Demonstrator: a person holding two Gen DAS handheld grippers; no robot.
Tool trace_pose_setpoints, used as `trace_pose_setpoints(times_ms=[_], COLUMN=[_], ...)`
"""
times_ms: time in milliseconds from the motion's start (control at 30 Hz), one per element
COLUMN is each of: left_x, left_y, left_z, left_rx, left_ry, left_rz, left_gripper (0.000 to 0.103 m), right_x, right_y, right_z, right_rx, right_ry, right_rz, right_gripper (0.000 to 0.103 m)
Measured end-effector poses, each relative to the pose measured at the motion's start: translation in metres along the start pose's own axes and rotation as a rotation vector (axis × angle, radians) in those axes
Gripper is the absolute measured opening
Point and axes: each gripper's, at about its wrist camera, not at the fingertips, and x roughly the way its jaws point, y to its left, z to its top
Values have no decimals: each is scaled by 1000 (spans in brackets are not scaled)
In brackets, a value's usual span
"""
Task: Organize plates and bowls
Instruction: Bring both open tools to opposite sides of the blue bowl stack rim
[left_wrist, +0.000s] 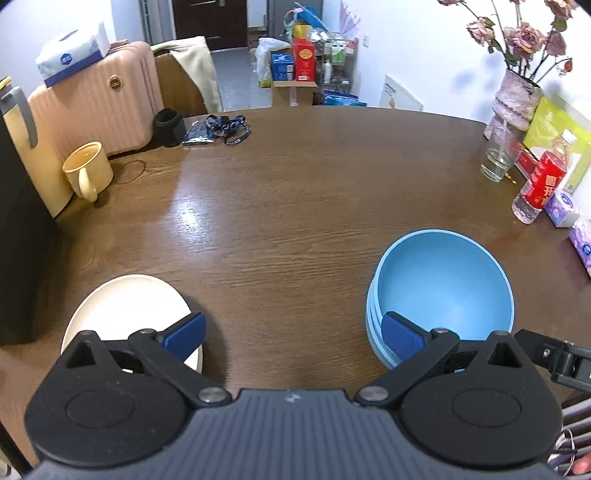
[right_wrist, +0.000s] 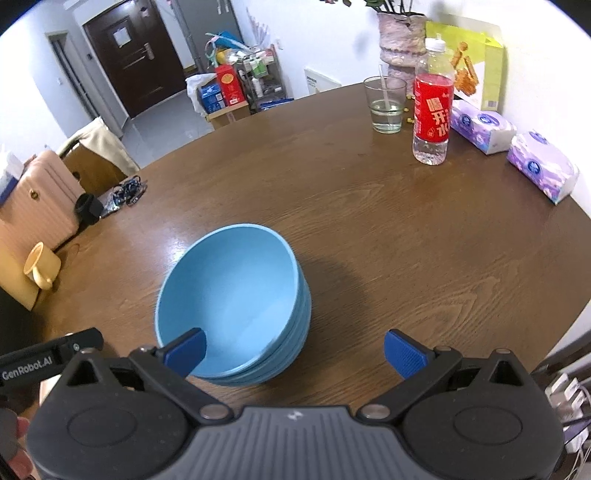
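A stack of light blue bowls (left_wrist: 443, 291) stands on the brown wooden table (left_wrist: 295, 206) at the lower right of the left wrist view. The same bowl stack (right_wrist: 232, 295) fills the lower middle of the right wrist view. A cream plate (left_wrist: 129, 310) lies at the lower left, partly hidden by the gripper body. My left gripper (left_wrist: 293, 338) is open, its jaws wide over bare table between plate and bowls. My right gripper (right_wrist: 293, 350) is also open, empty, with its left fingertip (right_wrist: 186, 350) in front of the bowls' near rim.
A yellow mug (left_wrist: 86, 170) and a pink suitcase (left_wrist: 96, 103) sit at the far left. A glass (right_wrist: 386, 103), a red-labelled bottle (right_wrist: 432, 114), tissue packs (right_wrist: 541, 166) and a flower vase (left_wrist: 515, 99) line the right side. A lanyard (left_wrist: 229, 127) lies at the far edge.
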Motion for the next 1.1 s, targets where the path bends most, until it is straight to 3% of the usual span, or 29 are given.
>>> trace_pose_setpoints(times_ms=[400,733,1100], left_x=[5,4,14], left_y=[25,24,14], left_z=[5,13,19], left_rx=[50,62,20], left_ry=[4,-9,-7], left_rz=[-84,-128,-120], left_gripper=[103,103,103], right_x=[-6,-8,2], right_y=[17,20,16], right_z=[-9,-6,5], right_rx=[61,81,25], right_ry=[-25,-30,-22], right_rz=[-57,-66,-28], right_gripper=[103,103,103])
